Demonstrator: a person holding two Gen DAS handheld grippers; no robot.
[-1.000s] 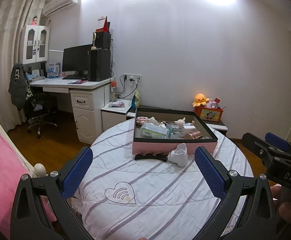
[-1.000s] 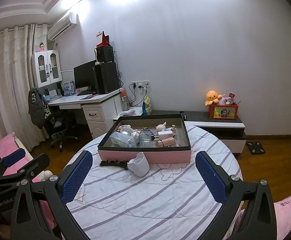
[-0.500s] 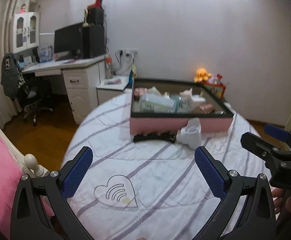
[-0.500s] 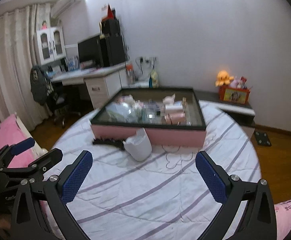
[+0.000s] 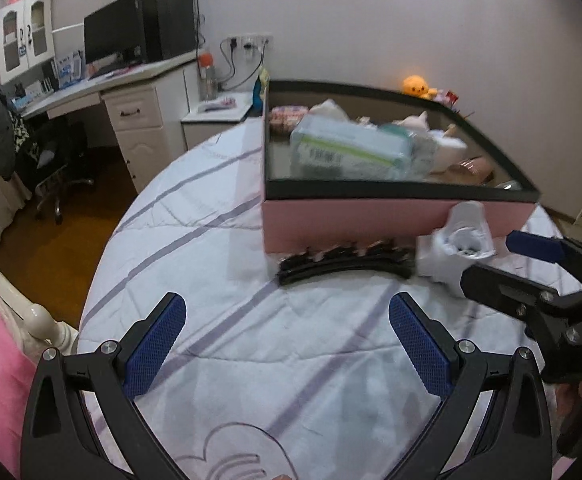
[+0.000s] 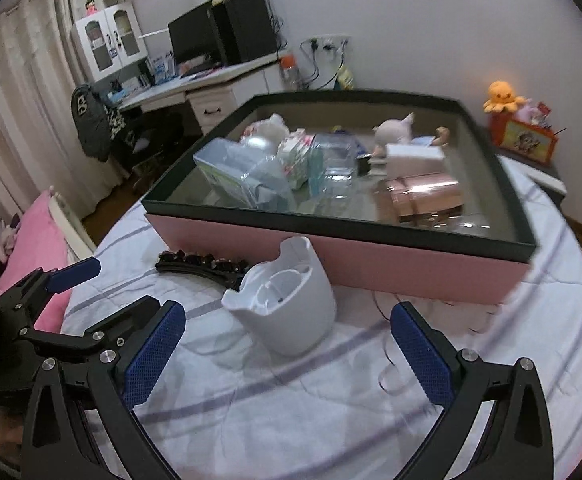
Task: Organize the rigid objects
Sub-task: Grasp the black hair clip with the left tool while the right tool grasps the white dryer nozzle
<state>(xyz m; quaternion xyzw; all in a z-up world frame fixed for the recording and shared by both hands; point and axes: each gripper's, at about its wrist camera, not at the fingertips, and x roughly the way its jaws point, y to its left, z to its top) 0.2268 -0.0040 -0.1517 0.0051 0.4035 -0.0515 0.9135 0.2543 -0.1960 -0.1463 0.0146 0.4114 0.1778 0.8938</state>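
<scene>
A round tabletop under a white, purple-striped cloth carries a pink box full of small items, with a white cup and a black hair clip just before its front wall. Both the left gripper and the right gripper hang wide and empty above the cloth. Behind stand a white desk with a monitor, a chair and a pale wall.

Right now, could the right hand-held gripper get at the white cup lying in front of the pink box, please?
Probably yes: the right hand-held gripper is open, the white cup lies just ahead, nothing between them.
</scene>
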